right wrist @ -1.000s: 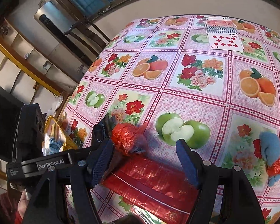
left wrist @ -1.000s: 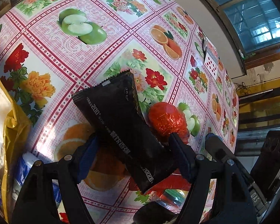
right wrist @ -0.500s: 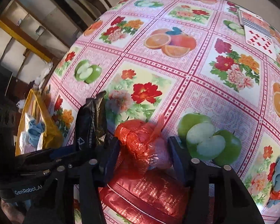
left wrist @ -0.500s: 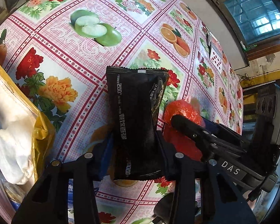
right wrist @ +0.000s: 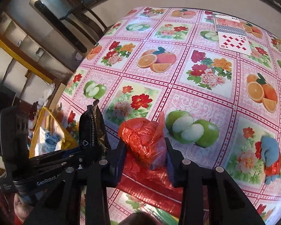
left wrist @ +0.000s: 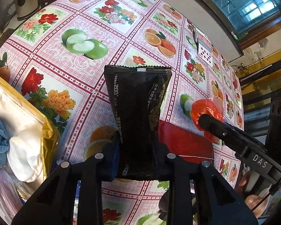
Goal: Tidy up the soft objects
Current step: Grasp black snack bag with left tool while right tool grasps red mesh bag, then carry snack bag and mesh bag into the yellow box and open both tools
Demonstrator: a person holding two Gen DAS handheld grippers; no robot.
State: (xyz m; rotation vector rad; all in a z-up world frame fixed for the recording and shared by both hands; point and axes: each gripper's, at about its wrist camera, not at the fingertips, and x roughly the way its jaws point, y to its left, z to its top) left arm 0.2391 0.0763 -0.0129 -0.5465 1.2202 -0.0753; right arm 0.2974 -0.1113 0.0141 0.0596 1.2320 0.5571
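**Two soft grips, both prone to slipping**

The left gripper point(left wrist: 135, 146) pinches the lower part of a glossy black foil snack packet with gold lettering point(left wrist: 137, 108), which stands upright between the fingers with most of its length free above the fruit-and-flower patterned vinyl tablecloth point(left wrist: 80, 18). The right gripper point(right wrist: 145, 153) squeezes a crumpled ball of red plastic bag point(right wrist: 144, 138), held just above a flat, shiny red foil package point(right wrist: 155, 185) that lies on the table under both tools.

The main risk is the packet. It is held low and its film is slick, so a quick swing toward the open yellow bag holding white and blue cloths point(left wrist: 28, 131) at the left table edge could let it fold over or slide out. The red ball is springy; its loose tail sticks up past the pads, and a weak squeeze may let it unfurl or drop back onto the red package.

The two grippers sit just beside each other, so crossing paths could knock one load loose. A blue-and-red soft toy point(right wrist: 271, 153) lies well apart to the right, seemingly not yet sorted, as do the playing cards point(right wrist: 234, 41) at the far edge.
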